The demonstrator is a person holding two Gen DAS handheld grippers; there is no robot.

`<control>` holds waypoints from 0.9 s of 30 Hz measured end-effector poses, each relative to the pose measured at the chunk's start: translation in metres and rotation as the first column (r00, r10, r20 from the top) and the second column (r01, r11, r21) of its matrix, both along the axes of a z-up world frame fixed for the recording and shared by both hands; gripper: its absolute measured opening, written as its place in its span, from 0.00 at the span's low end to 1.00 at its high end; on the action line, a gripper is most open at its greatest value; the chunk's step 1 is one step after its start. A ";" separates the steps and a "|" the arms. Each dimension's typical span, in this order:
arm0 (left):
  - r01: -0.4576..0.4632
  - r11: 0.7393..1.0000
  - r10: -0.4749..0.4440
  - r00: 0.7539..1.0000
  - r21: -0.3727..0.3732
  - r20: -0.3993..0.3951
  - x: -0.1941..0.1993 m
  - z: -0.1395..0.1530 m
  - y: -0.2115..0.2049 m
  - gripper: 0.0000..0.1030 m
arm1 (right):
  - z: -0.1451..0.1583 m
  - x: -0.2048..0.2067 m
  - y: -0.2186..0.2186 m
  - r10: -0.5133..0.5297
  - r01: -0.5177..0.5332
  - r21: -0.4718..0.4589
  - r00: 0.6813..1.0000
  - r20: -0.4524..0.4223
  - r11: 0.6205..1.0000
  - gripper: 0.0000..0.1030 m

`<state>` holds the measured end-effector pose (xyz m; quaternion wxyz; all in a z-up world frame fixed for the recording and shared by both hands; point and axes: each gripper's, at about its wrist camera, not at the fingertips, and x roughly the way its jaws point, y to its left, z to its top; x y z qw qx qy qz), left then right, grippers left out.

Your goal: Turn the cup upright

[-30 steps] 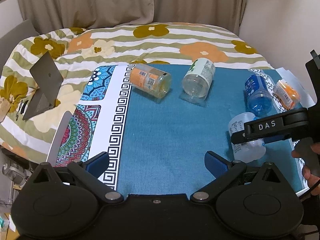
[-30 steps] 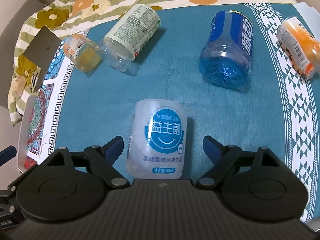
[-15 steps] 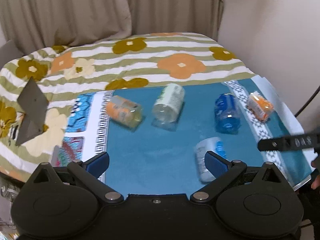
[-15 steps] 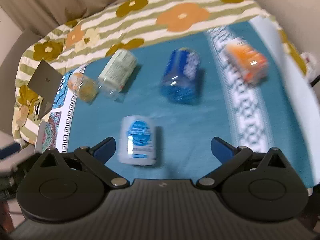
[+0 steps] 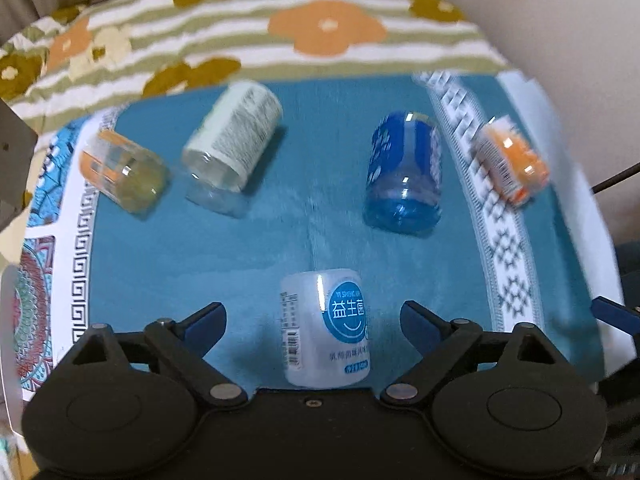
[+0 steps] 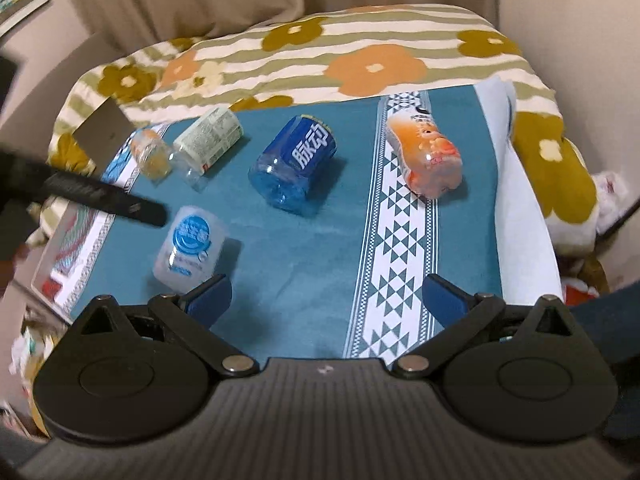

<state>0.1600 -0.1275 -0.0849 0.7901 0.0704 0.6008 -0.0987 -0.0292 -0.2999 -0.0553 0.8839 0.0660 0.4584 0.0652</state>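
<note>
Several cut-bottle cups lie on their sides on a teal cloth. A white cup with a round blue label (image 5: 326, 328) (image 6: 190, 246) lies nearest, between the open fingers of my left gripper (image 5: 314, 318), untouched. A blue cup (image 5: 404, 172) (image 6: 296, 160), a white-green cup (image 5: 236, 136) (image 6: 210, 138), a small orange-yellow cup (image 5: 122, 172) (image 6: 152, 154) and an orange cup (image 5: 510, 164) (image 6: 426, 154) lie farther back. My right gripper (image 6: 326, 300) is open and empty, right of the white cup. The left gripper's finger (image 6: 108, 198) shows above the white cup.
The teal cloth (image 6: 300, 240) has a white patterned band (image 6: 400, 220) and lies on a flowered striped bedcover (image 6: 320, 52). A grey card (image 6: 102, 126) stands at the far left. A wall is close on the right, curtains behind.
My left gripper has moved right and down until the white cup sits between its fingers. My right gripper has pulled back, up and to the right, away from that cup.
</note>
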 end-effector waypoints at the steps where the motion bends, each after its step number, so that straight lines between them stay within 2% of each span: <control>1: -0.003 1.000 0.003 1.000 0.010 -0.023 0.004 -0.006 -0.003 0.89 | -0.004 0.001 -0.001 0.017 -0.017 -0.005 1.000 0.000 1.000 1.00; 5: -0.032 0.999 0.036 0.994 0.043 -0.103 0.019 -0.026 -0.008 0.86 | -0.019 0.007 -0.008 0.050 -0.050 0.010 0.999 -0.011 0.999 1.00; 11: -0.072 0.995 0.082 0.984 0.065 -0.159 0.031 -0.042 -0.009 0.84 | -0.036 0.020 -0.023 0.046 -0.042 0.091 0.998 -0.042 0.995 1.00; 13: -0.086 0.994 0.095 0.980 0.062 -0.176 0.035 -0.047 -0.010 0.78 | -0.040 0.024 -0.028 0.049 -0.043 0.109 0.997 -0.052 0.993 1.00; 17: -0.101 0.993 0.111 0.971 0.054 -0.213 0.040 -0.056 -0.013 0.73 | -0.047 0.031 -0.031 0.059 -0.049 0.130 0.996 -0.068 0.990 1.00; 18: -0.106 0.993 0.114 0.969 0.050 -0.220 0.040 -0.058 -0.013 0.68 | -0.047 0.032 -0.032 0.061 -0.051 0.131 0.996 -0.069 0.990 1.00; 19: -0.110 0.993 0.117 0.967 0.045 -0.227 0.042 -0.060 -0.011 0.63 | -0.048 0.033 -0.032 0.063 -0.053 0.133 0.996 -0.069 0.990 1.00; 27: -0.118 0.993 0.119 0.970 0.018 -0.210 0.040 -0.060 -0.002 0.60 | -0.049 0.037 -0.032 0.058 -0.046 0.156 0.996 -0.074 0.987 1.00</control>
